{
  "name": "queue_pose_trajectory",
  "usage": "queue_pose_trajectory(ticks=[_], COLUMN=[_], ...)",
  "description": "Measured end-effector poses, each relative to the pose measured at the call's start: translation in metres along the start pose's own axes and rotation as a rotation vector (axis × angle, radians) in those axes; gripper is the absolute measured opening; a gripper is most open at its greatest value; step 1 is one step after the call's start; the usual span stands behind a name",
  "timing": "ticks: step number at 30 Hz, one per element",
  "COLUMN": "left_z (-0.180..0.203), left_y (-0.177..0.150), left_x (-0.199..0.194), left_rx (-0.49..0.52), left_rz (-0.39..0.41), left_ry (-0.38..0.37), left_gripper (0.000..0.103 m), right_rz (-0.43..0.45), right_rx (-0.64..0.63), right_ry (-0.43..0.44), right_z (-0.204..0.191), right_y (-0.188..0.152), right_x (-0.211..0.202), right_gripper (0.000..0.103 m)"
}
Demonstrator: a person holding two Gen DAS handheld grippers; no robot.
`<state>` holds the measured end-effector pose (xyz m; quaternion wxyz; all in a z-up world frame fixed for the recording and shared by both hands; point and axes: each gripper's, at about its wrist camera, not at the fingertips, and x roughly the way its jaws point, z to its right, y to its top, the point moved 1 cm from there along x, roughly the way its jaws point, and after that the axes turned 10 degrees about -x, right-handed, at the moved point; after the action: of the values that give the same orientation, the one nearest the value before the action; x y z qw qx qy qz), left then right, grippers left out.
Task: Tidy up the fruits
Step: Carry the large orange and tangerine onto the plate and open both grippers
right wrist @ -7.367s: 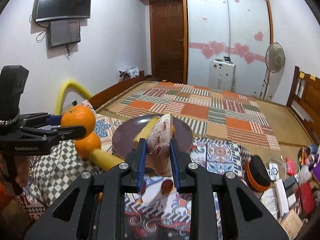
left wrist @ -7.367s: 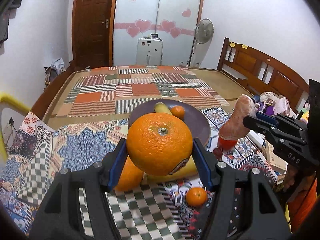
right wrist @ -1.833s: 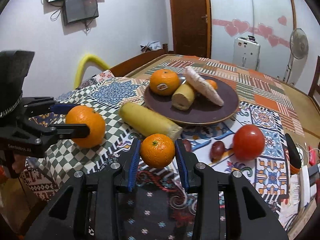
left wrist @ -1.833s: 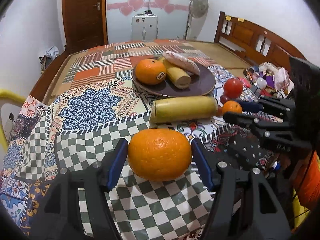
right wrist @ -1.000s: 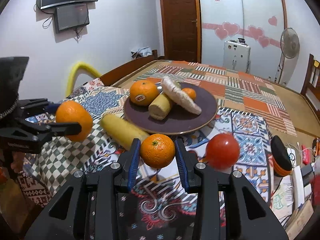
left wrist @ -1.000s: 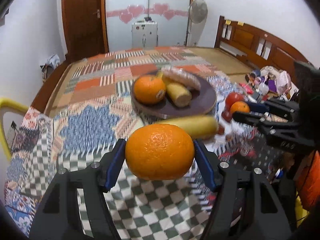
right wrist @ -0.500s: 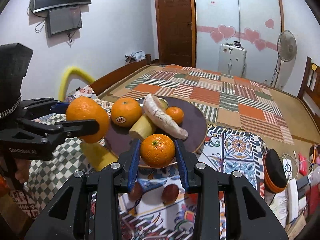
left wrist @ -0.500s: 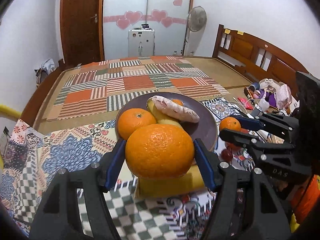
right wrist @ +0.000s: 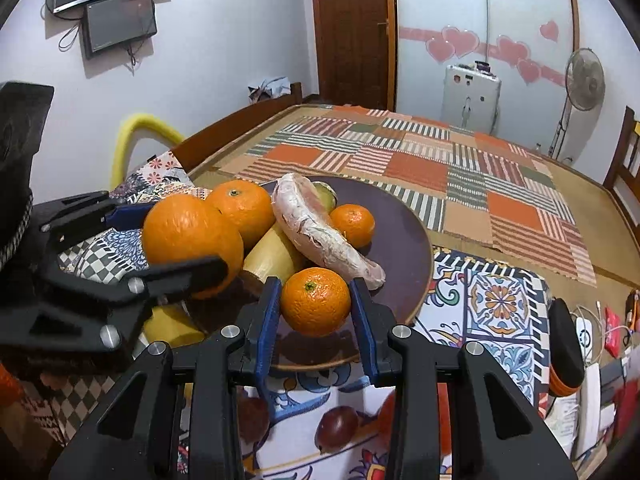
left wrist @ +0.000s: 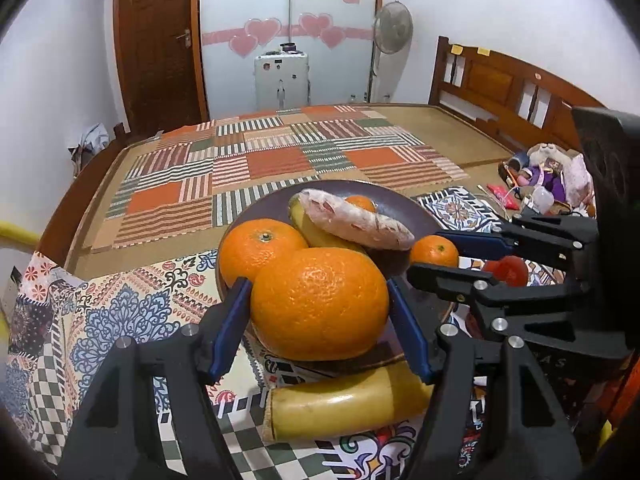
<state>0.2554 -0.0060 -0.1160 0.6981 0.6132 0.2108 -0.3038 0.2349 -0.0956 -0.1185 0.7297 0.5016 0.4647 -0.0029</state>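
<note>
Seen from the left wrist: the left gripper (left wrist: 320, 308) clamps a large orange (left wrist: 320, 304) between its blue pads and holds it at the near rim of the dark plate (left wrist: 416, 210), which lies on a patterned cloth (left wrist: 132, 320). The step in hand looks like delivery of two fruits at once. To the right, the right gripper (left wrist: 436, 256) carries a small mandarin (left wrist: 434, 251) over the same rim. The plate already holds a second orange (left wrist: 256, 246), a yellow banana-like piece (left wrist: 316, 232) with a pale wrapped piece (left wrist: 354, 220) across it, and a small mandarin at the back (left wrist: 360, 203). Off the plate, a long yellow piece (left wrist: 348, 404) lies on the cloth below the gripper, and a red tomato (left wrist: 505, 270) shows behind the right gripper.

Seen from the right wrist: the right gripper (right wrist: 316, 308), jaws narrow, pinches the mandarin (right wrist: 316, 304) above the plate's bare front part (right wrist: 400, 248). The left gripper (right wrist: 188, 252) holds its orange (right wrist: 192, 236) just beside the plated fruit. The next move probably calls for lowering each fruit onto bare plate, then easing the jaws apart without nudging the pile. Two dark plum-like fruits (right wrist: 336, 422) wait on the cloth below.
</note>
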Motion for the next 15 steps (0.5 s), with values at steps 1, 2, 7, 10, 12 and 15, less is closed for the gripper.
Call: queue_pose_trajectory(ticks=[1, 2, 7, 10, 12, 15], left_z=[0.0007, 0.0009, -0.0001, -0.0027, -0.0044, -0.0057], left_y=[0.0001, 0.0004, -0.0001, -0.0034, -0.0025, -0.0031], left_x=[0.0015, 0.0027, 0.0058, 0.0088, 0.0082, 0.007], left_rx=[0.002, 0.001, -0.003, -0.008, -0.019, -0.022], left_rz=[-0.006, -0.008, -0.02, -0.047, -0.045, -0.045], left_ry=[0.0, -0.002, -0.012, -0.021, -0.027, -0.028], left_gripper=[0.068, 0.068, 0.068, 0.069, 0.069, 0.069], right_rz=[-0.006, -0.012, -0.038, -0.044, -0.044, -0.043], right_rx=[-0.002, -0.005, -0.002, -0.006, -0.01, -0.012], right_ry=[-0.003, -0.006, -0.005, -0.01, -0.016, -0.022], right_z=[-0.0003, -0.001, -0.0029, -0.0048, -0.0058, -0.0053], right_y=[-0.0001, -0.0004, -0.0005, -0.001, -0.0012, -0.0004], right_x=[0.0015, 0.0025, 0.0087, 0.0095, 0.0097, 0.0108], right_gripper=[0.032, 0.032, 0.032, 0.032, 0.032, 0.032])
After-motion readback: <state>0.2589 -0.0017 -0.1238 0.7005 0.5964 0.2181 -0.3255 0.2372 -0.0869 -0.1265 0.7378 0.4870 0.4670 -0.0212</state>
